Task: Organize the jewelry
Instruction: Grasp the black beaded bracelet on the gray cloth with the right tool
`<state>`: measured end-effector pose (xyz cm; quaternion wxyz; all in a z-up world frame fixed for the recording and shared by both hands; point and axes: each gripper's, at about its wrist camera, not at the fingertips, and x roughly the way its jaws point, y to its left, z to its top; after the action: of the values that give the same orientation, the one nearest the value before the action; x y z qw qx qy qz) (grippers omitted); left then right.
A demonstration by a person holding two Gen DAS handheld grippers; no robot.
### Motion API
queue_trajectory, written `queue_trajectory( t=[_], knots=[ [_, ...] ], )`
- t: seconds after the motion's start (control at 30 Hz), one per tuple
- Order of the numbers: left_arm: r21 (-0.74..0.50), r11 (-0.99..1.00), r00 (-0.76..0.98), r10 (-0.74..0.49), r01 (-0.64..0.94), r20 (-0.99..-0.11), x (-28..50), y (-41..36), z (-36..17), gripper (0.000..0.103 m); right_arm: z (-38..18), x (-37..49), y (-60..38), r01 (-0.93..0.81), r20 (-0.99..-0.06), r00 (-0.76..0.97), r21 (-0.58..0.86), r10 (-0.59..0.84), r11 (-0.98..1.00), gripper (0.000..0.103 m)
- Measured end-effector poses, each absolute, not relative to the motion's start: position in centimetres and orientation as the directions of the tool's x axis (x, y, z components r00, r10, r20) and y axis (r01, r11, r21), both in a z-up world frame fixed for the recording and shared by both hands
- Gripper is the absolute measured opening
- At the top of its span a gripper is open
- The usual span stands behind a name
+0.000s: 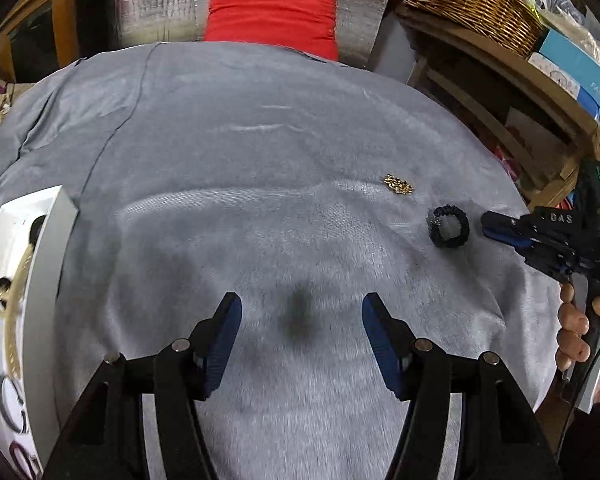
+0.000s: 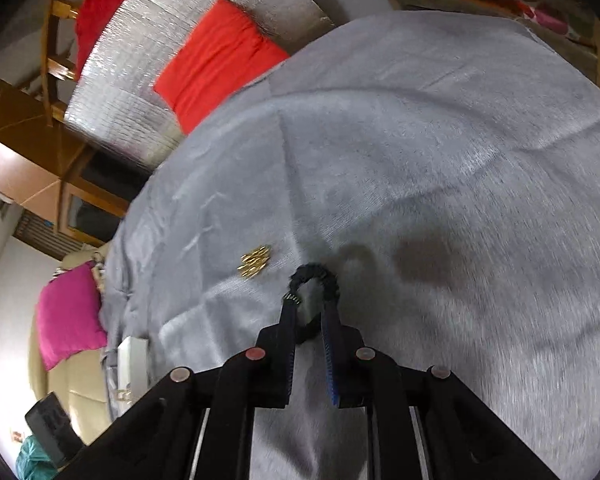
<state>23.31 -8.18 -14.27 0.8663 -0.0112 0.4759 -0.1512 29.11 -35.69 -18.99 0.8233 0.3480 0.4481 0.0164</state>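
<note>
My right jaws, nearly closed and empty, approach the black braided ring-shaped bracelet on the grey cloth-covered worktop for pickup; left jaws stand open, empty.

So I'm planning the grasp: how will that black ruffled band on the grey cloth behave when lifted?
The black band looks like soft gathered fabric, so probably floppy, sagging out of round when lifted. Likely light. Lying flat on the grey cloth, it seems unlikely to roll. Its ruffled surface should grip the right claw well.
</note>
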Motion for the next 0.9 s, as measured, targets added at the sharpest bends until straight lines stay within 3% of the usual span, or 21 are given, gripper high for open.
queue_trajectory(
  t=[0.33, 0.9],
  knots=[
    [-0.073, 0.963, 0.534, -0.205, 0.259, -0.820, 24.2, -9.1, -15.2, 0.063, -21.4, 31.4, -35.7, 0.351, -0.764, 0.565, 0.565, 0.313, 0.747, 0.016],
    [0.053, 0.969, 0.602, -0.108, 0.243, -0.792, 22.6, -7.7, -14.7, 0.064, -19.2, 29.7, -33.0, 0.311, -0.766, 0.595, 0.500, 0.245, 0.808, 0.016]
  ],
)
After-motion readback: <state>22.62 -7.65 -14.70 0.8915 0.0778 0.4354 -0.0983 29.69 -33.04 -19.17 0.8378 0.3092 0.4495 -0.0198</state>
